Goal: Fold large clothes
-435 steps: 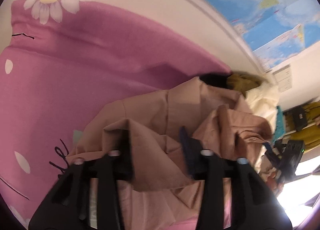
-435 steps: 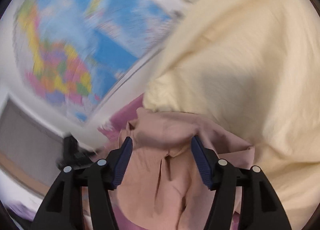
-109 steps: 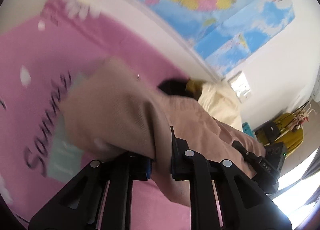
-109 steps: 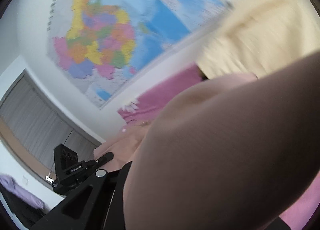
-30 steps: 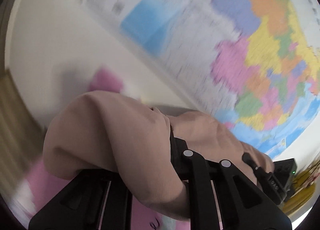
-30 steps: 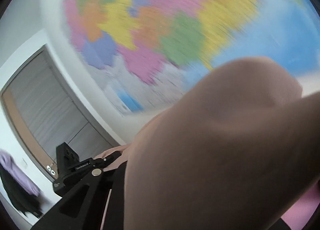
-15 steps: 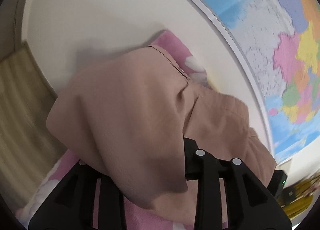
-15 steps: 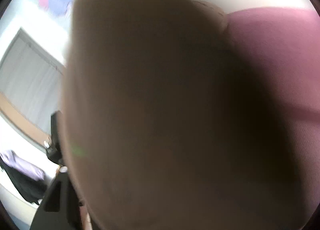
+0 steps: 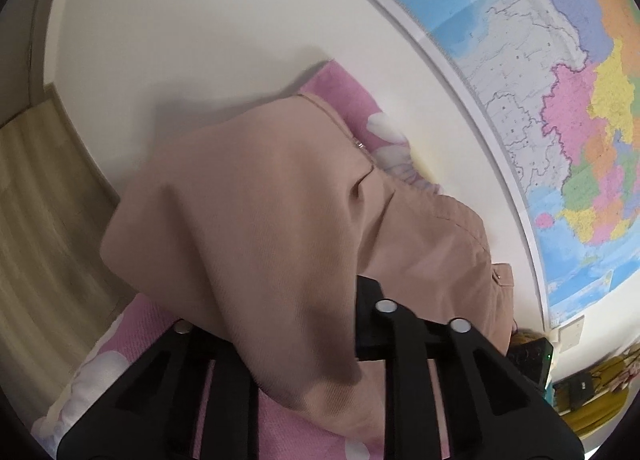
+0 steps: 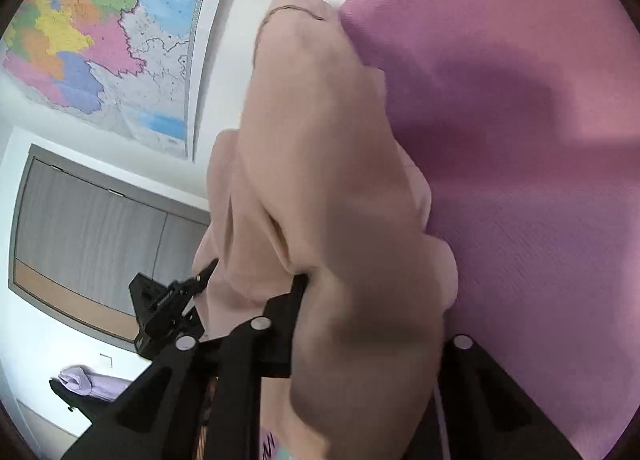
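Dusty-pink garment pinched by both tools over pink bedding

Dusty-pink garment (image 9: 256, 219), soft woven fabric with a fine ribbed grain, hangs in thick rounded folds over both tools. Left wrist view: left tool (image 9: 296, 324), black plastic with angular triangular struts and silver rivets, fingers drawn close with a bunched fold of the cloth clamped between them; cloth drapes over the left finger and hides its tip. Garment shows a stitched seam edge and a small metal snap near the top, another snap on a flap at the right. Below it lies the pink bedspread (image 9: 152, 336), pebbly knit texture with white petal shapes, on the bed. Behind: plain white wall (image 9: 180, 39), a glossy wall map (image 9: 560, 99) with coloured regions, pale wood-grain floor (image 9: 36, 219) at left.

Right wrist view: right tool (image 10: 360, 324) also pinching the same garment (image 10: 328, 179); the cloth wraps in a bulky tube shape over the gap, left finger visible, right finger mostly covered, so the clamp is read from the fabric gathered between them. Stitched hem visible at the far tip of the garment. Pink bedspread (image 10: 520, 139) fills the right side, smooth, with a soft shadow. Other tool's black body (image 10: 168, 304) shows at left, touching the hanging cloth. Grey panelled wardrobe (image 10: 92, 219) and map (image 10: 100, 19) behind; lilac cloth (image 10: 80, 378) on a dark item low left
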A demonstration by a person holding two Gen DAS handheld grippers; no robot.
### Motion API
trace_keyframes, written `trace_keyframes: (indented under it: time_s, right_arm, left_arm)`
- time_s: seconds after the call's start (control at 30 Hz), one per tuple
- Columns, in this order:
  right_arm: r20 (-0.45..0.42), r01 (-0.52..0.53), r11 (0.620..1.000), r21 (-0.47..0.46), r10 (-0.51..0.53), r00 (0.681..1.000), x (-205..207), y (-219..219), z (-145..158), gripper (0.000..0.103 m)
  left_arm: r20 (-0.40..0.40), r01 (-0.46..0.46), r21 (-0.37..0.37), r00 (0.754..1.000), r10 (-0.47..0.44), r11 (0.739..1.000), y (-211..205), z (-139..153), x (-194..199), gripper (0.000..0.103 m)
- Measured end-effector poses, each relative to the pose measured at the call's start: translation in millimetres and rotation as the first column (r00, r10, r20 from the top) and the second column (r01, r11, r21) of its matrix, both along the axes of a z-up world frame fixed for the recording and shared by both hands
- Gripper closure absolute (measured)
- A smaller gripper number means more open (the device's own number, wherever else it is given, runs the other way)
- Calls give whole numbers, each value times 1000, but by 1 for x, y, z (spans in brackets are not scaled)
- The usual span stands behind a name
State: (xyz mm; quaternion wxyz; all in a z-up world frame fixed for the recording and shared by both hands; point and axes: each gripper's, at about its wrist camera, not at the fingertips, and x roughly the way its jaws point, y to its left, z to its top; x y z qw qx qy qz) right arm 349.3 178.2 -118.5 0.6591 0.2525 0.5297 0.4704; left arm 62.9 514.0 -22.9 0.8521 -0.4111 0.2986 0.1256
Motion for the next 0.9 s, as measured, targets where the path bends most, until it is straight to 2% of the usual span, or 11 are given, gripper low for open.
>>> trace_keyframes:
  time_s: [0.2, 0.33, 0.4, 0.43, 0.47, 0.57, 0.6, 0.63, 0.73, 0.87, 0.9]
  right_arm:
    - [22, -30, 996, 84, 28, 999, 3, 29, 15, 90]
    - [-6, -54, 999, -2, 54, 999, 5, 25, -2, 86]
    - [11, -75, 997, -23, 75, 997, 3, 13, 2, 76]
    - [22, -79, 996, -44, 80, 997, 3, 8, 6, 62]
    - [54, -70, 994, -80, 75, 996, 1, 0, 16, 48]
    - [191, -1, 990, -143, 29, 981, -5, -26, 46, 36]
    - [250, 23, 990, -140, 13, 968, -8, -35, 59, 37]
    - [291, 44, 988, -146, 0, 957, -10, -39, 67, 38]
    - [450, 115, 981, -156, -33, 892, -15, -46, 98, 56]
    - [602, 106, 968, -227, 54, 797, -19, -1, 120, 58]
    - [595, 95, 960, -262, 83, 799, -12, 11, 115, 58]
  left_arm:
    - [90, -65, 120, 995, 54, 991, 6, 40, -15, 94]
    - [-6, -67, 83, 998, 68, 994, 16, 11, -19, 91]
    - [-59, -68, 83, 996, 73, 994, 14, -4, -21, 73]
    - [-79, -75, 86, 994, 81, 993, 13, -7, -22, 67]
    - [-78, -72, 81, 994, 78, 994, 13, -6, -23, 66]
    - [-78, -70, 117, 994, 80, 991, 6, 8, -27, 63]
    - [-82, -71, 145, 993, 84, 987, 2, 13, -29, 63]
    - [-94, -66, 178, 992, 84, 982, -5, 18, -30, 53]
    - [-97, -94, 301, 987, 128, 949, -25, 35, -41, 44]
    - [-61, -115, 385, 987, 150, 915, -48, 53, -51, 40]
    - [-54, -82, 415, 992, 115, 906, -57, 59, -47, 38]
